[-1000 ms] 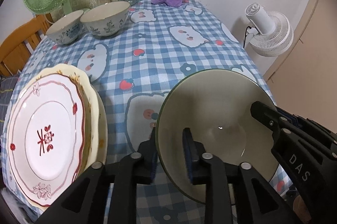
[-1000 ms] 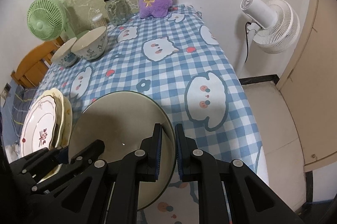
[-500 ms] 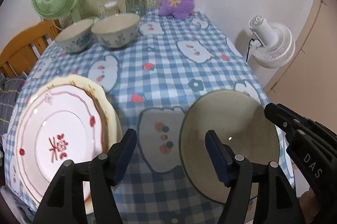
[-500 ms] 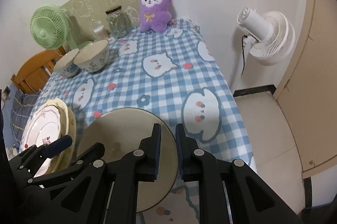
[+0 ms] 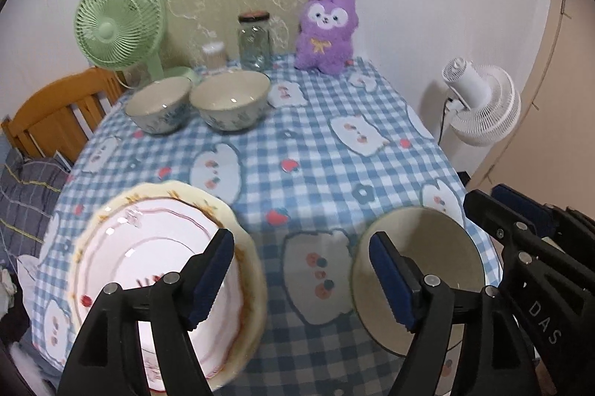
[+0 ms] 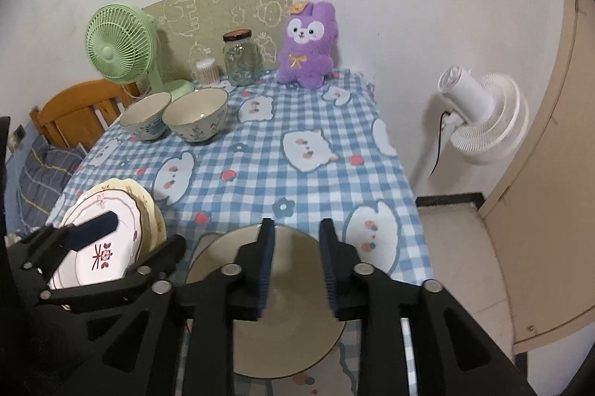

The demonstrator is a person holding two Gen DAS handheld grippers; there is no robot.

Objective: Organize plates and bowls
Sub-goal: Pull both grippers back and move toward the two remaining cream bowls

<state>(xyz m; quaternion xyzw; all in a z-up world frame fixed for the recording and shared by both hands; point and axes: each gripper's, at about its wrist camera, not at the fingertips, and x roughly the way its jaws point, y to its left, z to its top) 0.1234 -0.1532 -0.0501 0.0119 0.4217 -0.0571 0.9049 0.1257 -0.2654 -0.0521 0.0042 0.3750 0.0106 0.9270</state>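
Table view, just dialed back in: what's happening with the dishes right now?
Both tools are opening above the near edge of the table, with nothing between their pads. The left tool and right tool hang over the olive plate, which lies flat on the checked cloth. The stacked floral plates sit beside it; two patterned bowls wait at the far side.

- A blue-and-white checked tablecloth [image 6: 297,172] printed with white cartoon animals and small strawberries covers the table
- A purple plush rabbit [image 6: 308,51] sits upright at the far edge, against the wall
- A clear glass jar with a dark lid [image 6: 241,59] stands just left of it
- A small clear tub of cotton swabs [image 6: 206,71] stands beside the jar
- A pale green desk fan [image 6: 119,46] stands at the far left
- A white floor fan [image 6: 483,115] stands off the table's right side
- A wooden chair back [image 5: 55,109] shows at the left edge
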